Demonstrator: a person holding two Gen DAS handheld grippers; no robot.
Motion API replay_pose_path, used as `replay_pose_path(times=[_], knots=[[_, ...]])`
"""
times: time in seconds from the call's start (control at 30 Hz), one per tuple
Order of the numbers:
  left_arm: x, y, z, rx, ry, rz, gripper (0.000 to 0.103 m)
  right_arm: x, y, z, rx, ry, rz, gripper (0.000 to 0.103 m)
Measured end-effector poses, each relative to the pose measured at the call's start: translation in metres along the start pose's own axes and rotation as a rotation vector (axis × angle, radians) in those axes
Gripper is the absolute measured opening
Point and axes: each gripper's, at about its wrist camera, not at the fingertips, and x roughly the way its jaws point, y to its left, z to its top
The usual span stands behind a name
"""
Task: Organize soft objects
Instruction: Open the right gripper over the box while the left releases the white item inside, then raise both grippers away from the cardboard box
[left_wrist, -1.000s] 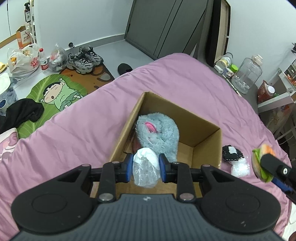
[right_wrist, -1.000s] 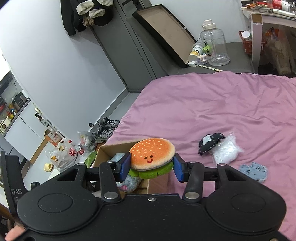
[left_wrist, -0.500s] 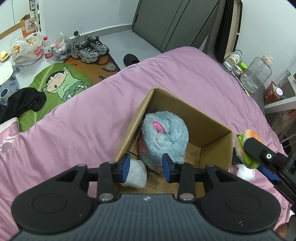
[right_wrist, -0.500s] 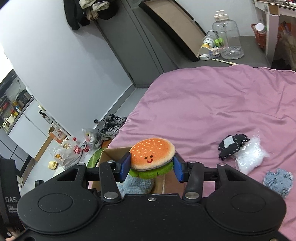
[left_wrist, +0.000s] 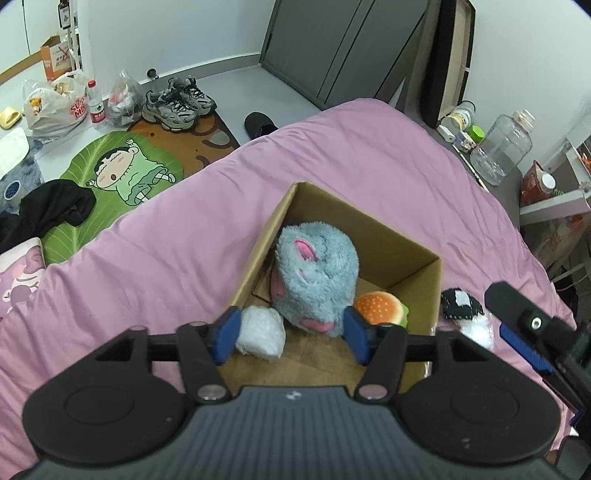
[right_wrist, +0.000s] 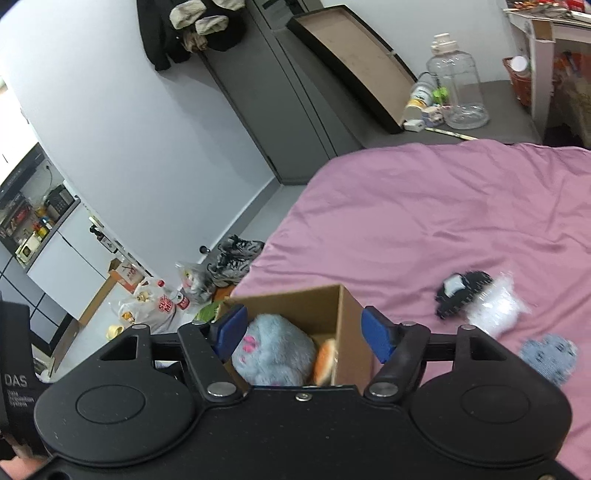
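Note:
An open cardboard box (left_wrist: 373, 236) stands on the pink bed. Inside lie a grey plush (left_wrist: 317, 273), a white bagged soft item (left_wrist: 260, 330) and a burger plush (left_wrist: 380, 308). My left gripper (left_wrist: 290, 334) is open and empty above the box's near side. My right gripper (right_wrist: 301, 334) is open and empty above the box (right_wrist: 349, 314), with the grey plush (right_wrist: 273, 354) and burger plush (right_wrist: 325, 360) below it. A black-and-white soft toy (right_wrist: 458, 293), a white bag (right_wrist: 495, 308) and a blue-grey heart plush (right_wrist: 550, 356) lie on the bed.
The pink bed (left_wrist: 166, 258) ends at its left edge above a floor with a green cartoon mat (left_wrist: 110, 177), shoes (left_wrist: 177, 103) and bags. A clear water jug (left_wrist: 502, 147) stands on a dark side table on the right. My right gripper shows in the left wrist view (left_wrist: 524, 332).
My left gripper opened and dropped the white bagged item into the box. My right gripper moved over the box, opened, and the burger plush fell in beside the grey plush.

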Motion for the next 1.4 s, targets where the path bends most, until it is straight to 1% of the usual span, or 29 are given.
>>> replay_pose_path(times=[0.07,0.13,0.2,0.23,0.33,0.37,0.47,0.5,0.6,0.67,0.7,0.8,0.87,1.0,1.07,1.2,1.37,1.4], knots=[[-0.007,-0.004,-0.003,0.01,-0.008,-0.004,0.076,-0.006,-0.002,-0.003,0.001,0.01,-0.016,0.068],[-0.014,-0.008,-0.006,0.022,-0.018,-0.008,0.08,-0.015,-0.004,-0.006,-0.007,0.015,-0.031,0.071],[-0.02,-0.012,-0.01,0.036,-0.023,-0.013,0.082,-0.025,-0.006,-0.01,-0.011,0.017,-0.051,0.075],[-0.024,-0.014,-0.012,0.041,-0.025,-0.019,0.083,-0.029,-0.009,-0.011,-0.01,0.018,-0.054,0.076],[-0.035,-0.019,-0.019,0.054,-0.037,-0.052,0.083,-0.043,-0.017,-0.016,-0.003,0.032,-0.059,0.08],[-0.039,-0.022,-0.022,0.063,-0.048,-0.051,0.083,-0.048,-0.02,-0.018,-0.008,0.041,-0.064,0.085],[-0.049,-0.03,-0.033,0.1,-0.064,-0.028,0.083,-0.063,-0.023,-0.021,-0.033,0.054,-0.073,0.09],[-0.052,-0.033,-0.035,0.107,-0.068,-0.021,0.083,-0.069,-0.025,-0.021,-0.039,0.056,-0.068,0.095],[-0.064,-0.04,-0.045,0.144,-0.086,-0.002,0.083,-0.086,-0.026,-0.02,-0.058,0.04,-0.052,0.098],[-0.071,-0.045,-0.049,0.166,-0.061,-0.014,0.088,-0.098,-0.028,-0.019,-0.063,0.031,-0.048,0.1],[-0.074,-0.048,-0.053,0.168,-0.056,-0.017,0.088,-0.103,-0.029,-0.02,-0.066,0.03,-0.044,0.102],[-0.088,-0.054,-0.063,0.19,-0.079,-0.008,0.091,-0.116,-0.031,-0.021,-0.074,0.022,-0.044,0.103],[-0.096,-0.058,-0.068,0.21,-0.091,-0.003,0.096,-0.123,-0.032,-0.022,-0.072,0.022,-0.047,0.103],[-0.113,-0.068,-0.08,0.241,-0.135,-0.007,0.103,-0.136,-0.037,-0.022,-0.07,0.013,-0.058,0.103],[-0.122,-0.07,-0.085,0.238,-0.165,-0.01,0.103,-0.143,-0.038,-0.023,-0.071,0.009,-0.055,0.103],[-0.133,-0.075,-0.092,0.244,-0.174,-0.022,0.103,-0.156,-0.042,-0.025,-0.07,-0.003,-0.05,0.103],[-0.146,-0.082,-0.103,0.261,-0.222,-0.005,0.103,-0.166,-0.05,-0.025,-0.065,-0.009,-0.043,0.103],[-0.148,-0.081,-0.104,0.25,-0.226,-0.015,0.103,-0.167,-0.052,-0.025,-0.065,-0.008,-0.039,0.103]])
